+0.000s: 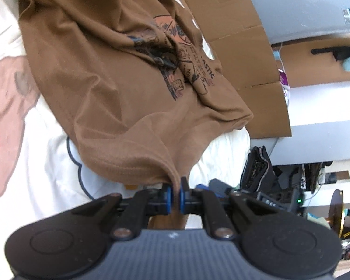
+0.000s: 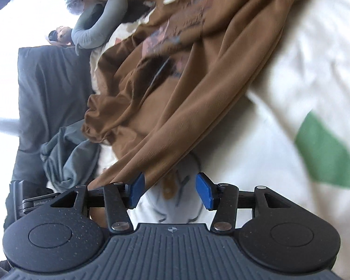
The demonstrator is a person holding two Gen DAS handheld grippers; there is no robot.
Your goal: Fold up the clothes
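- A bed is carrying everything, its white cover (image 1: 46, 163) showing a large pink patch, a thin dark outline and, in the right wrist view, a green patch (image 2: 324, 149).
- A brown T-shirt (image 1: 100, 74) with a dark and pink print is lying rumpled across the cover, one edge lifted off it.
- A crumpled grey garment (image 2: 67, 161) is sitting just beside the shirt.
- A dark grey pillow (image 2: 51, 88) is lying near that garment.

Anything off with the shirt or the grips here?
The brown T-shirt lies bunched, its print creased. The left gripper pinches its hem; the right gripper is open, fabric draped over one finger, ungripped.
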